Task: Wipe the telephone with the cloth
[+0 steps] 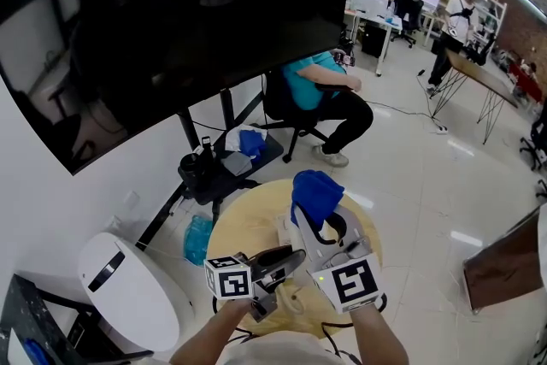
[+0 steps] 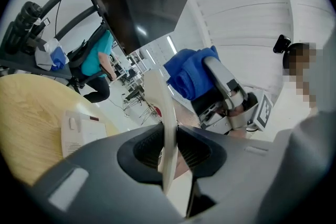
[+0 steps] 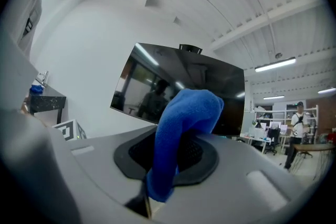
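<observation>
Left gripper (image 2: 169, 153): jaws clamped on one cream telephone handset (image 2: 164, 113), seen edge-on. Right gripper (image 3: 167, 162): jaws clamped on one blue cloth (image 3: 184, 113), which bulges above them. Only the left gripper view shows the one telephone base (image 2: 79, 131), lying on the round wooden table (image 2: 26, 113), apart from the handset. Only the head view shows two marker cubes, left (image 1: 229, 276) and right (image 1: 355, 279).
</observation>
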Available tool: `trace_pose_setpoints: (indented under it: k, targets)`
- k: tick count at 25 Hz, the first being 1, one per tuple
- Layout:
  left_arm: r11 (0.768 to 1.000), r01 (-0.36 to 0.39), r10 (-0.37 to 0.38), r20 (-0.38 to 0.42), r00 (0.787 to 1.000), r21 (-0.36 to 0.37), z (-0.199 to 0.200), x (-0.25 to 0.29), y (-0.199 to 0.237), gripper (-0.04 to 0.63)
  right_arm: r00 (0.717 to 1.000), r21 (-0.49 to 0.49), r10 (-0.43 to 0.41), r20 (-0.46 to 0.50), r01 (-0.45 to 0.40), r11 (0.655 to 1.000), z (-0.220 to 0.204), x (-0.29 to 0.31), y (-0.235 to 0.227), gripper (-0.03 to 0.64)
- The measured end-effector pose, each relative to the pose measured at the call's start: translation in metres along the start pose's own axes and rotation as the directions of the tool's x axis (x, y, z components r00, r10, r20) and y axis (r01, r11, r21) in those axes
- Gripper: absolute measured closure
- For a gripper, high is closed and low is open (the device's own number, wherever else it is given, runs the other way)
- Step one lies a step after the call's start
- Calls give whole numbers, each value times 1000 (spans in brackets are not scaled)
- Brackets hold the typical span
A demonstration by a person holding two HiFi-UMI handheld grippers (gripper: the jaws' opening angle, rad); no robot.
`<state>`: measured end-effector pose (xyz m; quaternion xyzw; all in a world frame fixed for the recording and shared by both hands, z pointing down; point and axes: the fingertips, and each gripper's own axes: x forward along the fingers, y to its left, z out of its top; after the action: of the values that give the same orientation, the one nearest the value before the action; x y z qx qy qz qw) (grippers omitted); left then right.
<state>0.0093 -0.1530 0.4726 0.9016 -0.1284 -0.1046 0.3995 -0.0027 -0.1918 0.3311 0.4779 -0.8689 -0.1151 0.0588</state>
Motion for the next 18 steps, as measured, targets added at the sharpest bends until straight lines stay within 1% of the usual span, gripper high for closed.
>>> trace_pose_setpoints:
  k: [6,10,18]
  targets:
    - [1000,5,-4,-22,1000,29,0,1,-6,518,1000,8,4,-8,-4,1000,-7,13,-3,555]
    - [999,8,-7,-21,1000,38,1,1,-8,518,1000,12,12,-16,-12,1000,-14,14,0,555]
    - [1000,3,-3,39,999,16,18,-4,-3,518,999,29,21,-28,-20,999,-25,8,3,555]
